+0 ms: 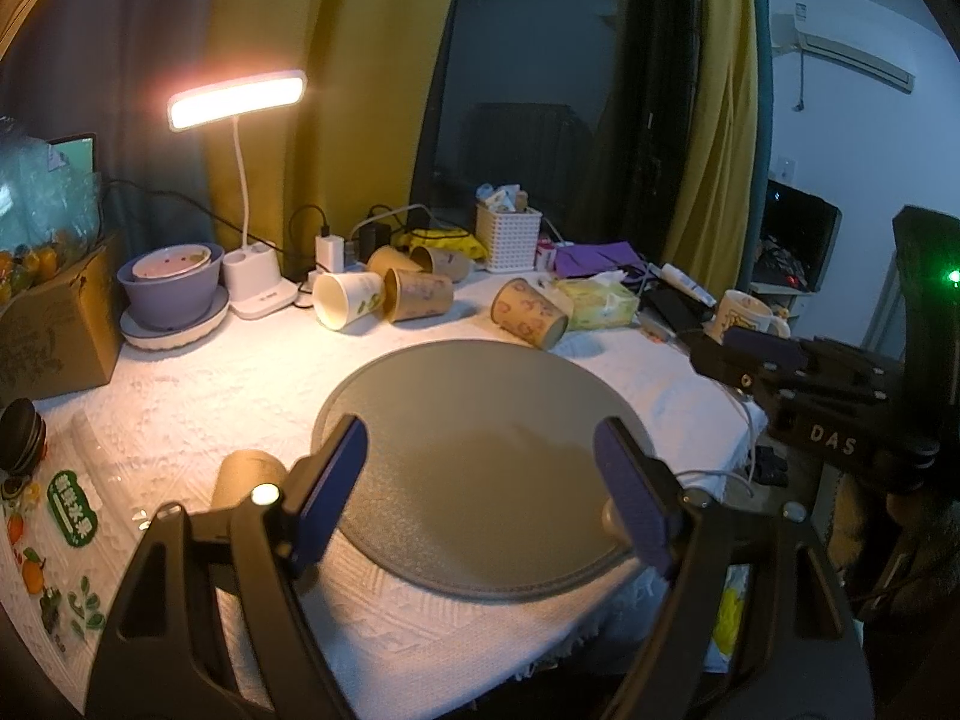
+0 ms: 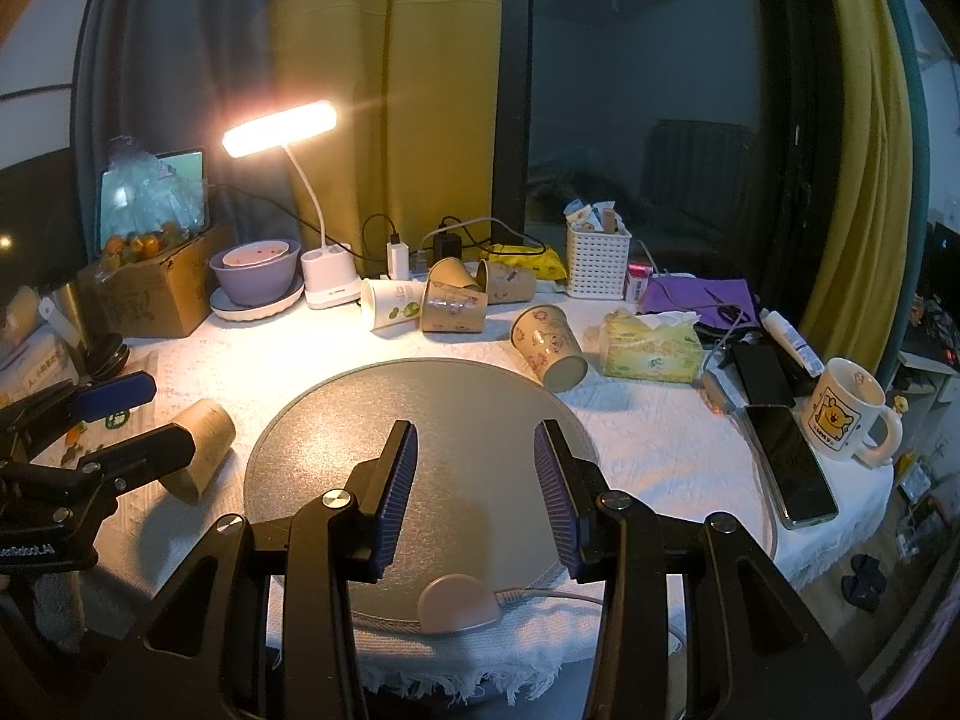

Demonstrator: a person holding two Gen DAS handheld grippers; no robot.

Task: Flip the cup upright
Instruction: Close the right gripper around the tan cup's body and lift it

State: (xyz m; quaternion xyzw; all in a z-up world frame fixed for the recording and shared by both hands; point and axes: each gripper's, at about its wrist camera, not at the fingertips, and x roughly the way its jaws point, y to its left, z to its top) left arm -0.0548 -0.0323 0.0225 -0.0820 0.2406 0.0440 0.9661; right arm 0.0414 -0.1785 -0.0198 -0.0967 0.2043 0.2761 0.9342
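Honestly nothing's done yet as far as I can see. Both my grippers hang over the grey round mat (image 2: 360,414), which has no cup on it. The left gripper (image 1: 480,480) has its jaws spread wide, holding nothing; the right gripper (image 2: 474,492) is about as open and also empty. Paper cups are all lying on their sides: one plain brown cup (image 2: 201,450) just left of the mat, a patterned cup (image 2: 549,348) at the mat's far right edge, and a cluster of cups (image 2: 444,300) farther back by the lamp (image 2: 279,126). So picking, flipping and standing one up are all still ahead, I reckon.
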